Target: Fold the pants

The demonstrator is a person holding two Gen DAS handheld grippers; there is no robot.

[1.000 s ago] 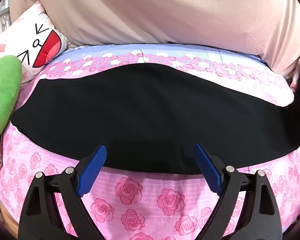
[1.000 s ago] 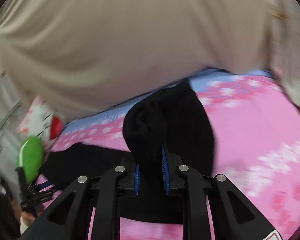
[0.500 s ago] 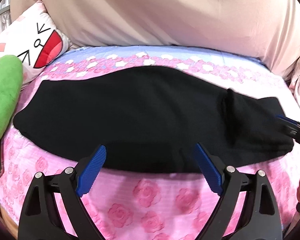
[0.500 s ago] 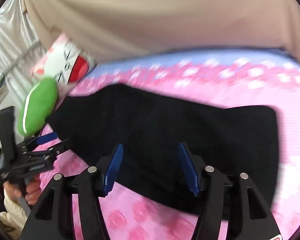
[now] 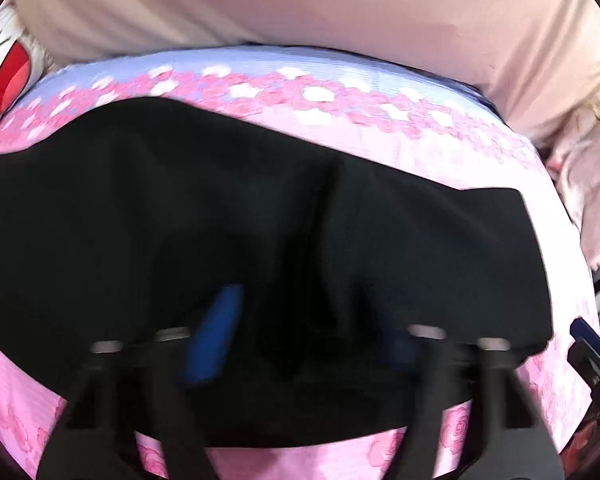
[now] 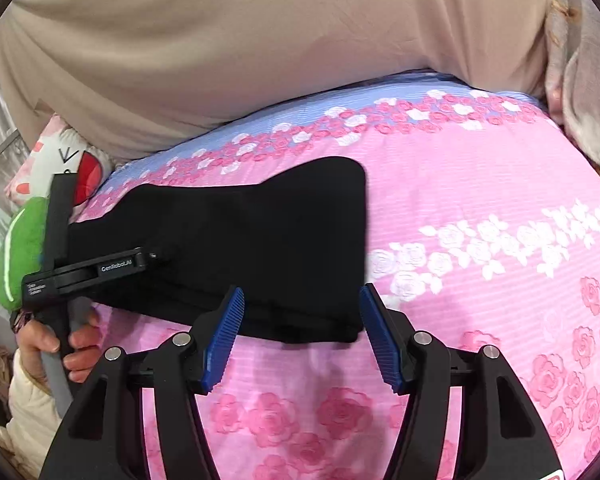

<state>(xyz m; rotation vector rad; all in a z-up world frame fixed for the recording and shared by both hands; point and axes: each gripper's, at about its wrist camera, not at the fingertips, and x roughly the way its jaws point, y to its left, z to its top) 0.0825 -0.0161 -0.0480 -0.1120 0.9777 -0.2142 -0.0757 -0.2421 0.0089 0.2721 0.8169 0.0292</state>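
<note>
The black pants [image 5: 260, 240] lie folded flat on the pink rose bedspread [image 5: 380, 140], with one layer doubled over the right part. My left gripper [image 5: 308, 332] is open, blurred, low over the pants' near edge. In the right wrist view the pants [image 6: 260, 248] lie left of centre. My right gripper [image 6: 302, 336] is open and empty just short of their near right corner. The left gripper's body [image 6: 84, 272] shows at the pants' left end, held by a hand.
A beige duvet [image 6: 260, 40] is heaped along the back of the bed. A cartoon-face pillow [image 6: 64, 164] and a green plush [image 6: 20, 248] lie at the left. Bedspread [image 6: 480, 240] stretches to the right of the pants.
My right gripper carried the pants' end over, let go and opened, then drew back. My left gripper has moved forward and right over the pants.
</note>
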